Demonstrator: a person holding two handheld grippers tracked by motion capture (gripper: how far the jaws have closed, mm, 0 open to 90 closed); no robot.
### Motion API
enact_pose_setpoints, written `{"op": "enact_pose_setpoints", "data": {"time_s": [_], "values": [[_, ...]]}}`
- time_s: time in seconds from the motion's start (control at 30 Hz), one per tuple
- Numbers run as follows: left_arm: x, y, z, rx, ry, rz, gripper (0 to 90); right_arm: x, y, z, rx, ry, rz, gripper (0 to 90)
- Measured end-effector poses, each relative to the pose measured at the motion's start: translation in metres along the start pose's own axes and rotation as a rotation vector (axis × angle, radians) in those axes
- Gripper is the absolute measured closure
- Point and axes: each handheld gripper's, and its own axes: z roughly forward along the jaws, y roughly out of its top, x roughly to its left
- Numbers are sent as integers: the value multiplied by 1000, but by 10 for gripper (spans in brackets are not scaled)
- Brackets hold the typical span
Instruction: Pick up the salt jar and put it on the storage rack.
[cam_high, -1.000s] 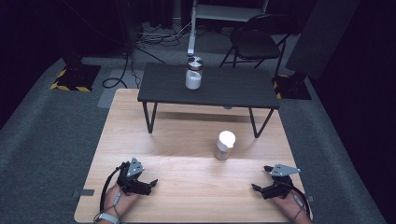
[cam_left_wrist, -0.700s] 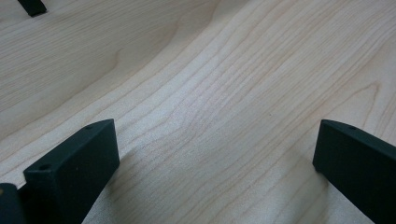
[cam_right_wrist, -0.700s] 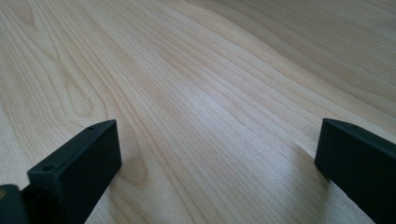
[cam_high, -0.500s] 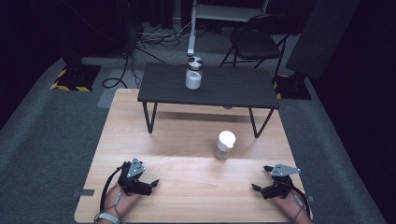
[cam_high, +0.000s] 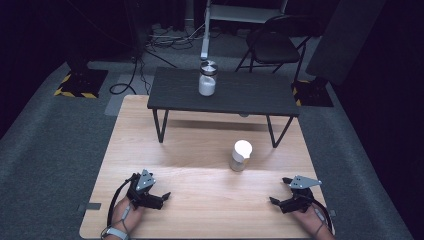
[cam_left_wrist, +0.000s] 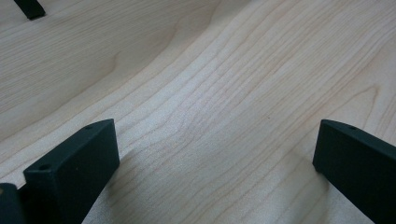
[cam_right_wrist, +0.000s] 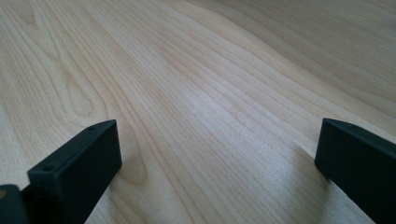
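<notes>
A small jar with a white lid (cam_high: 241, 155) stands upright on the light wooden table (cam_high: 200, 150), right of centre. A glass jar of white powder with a metal lid (cam_high: 207, 78) stands on the dark low bench (cam_high: 250, 92) at the table's far side. My left gripper (cam_high: 164, 196) rests near the table's front left, open, its jaws pointing right with bare wood between them (cam_left_wrist: 215, 154). My right gripper (cam_high: 274, 200) rests near the front right, open, pointing left, with only wood between its jaws (cam_right_wrist: 215, 149).
The bench's legs (cam_high: 159, 125) stand on the far half of the table. Behind it are a folding chair (cam_high: 272, 47), a white stand (cam_high: 206, 30) and floor cables (cam_high: 165, 37). Grey carpet surrounds the table.
</notes>
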Motion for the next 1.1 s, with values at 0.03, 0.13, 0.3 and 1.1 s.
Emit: {"op": "enact_pose_setpoints", "data": {"time_s": [0.03, 0.13, 0.3, 1.1], "values": [[0, 0, 0, 0, 0, 0, 0, 0, 0, 0, 0, 0, 0, 1], [0, 0, 0, 0, 0, 0, 0, 0, 0, 0, 0, 0, 0, 1], [0, 0, 0, 0, 0, 0, 0, 0, 0, 0, 0, -1, 0, 1], [0, 0, 0, -1, -1, 1, 0, 1, 1, 1, 0, -10, 6, 2]]}}
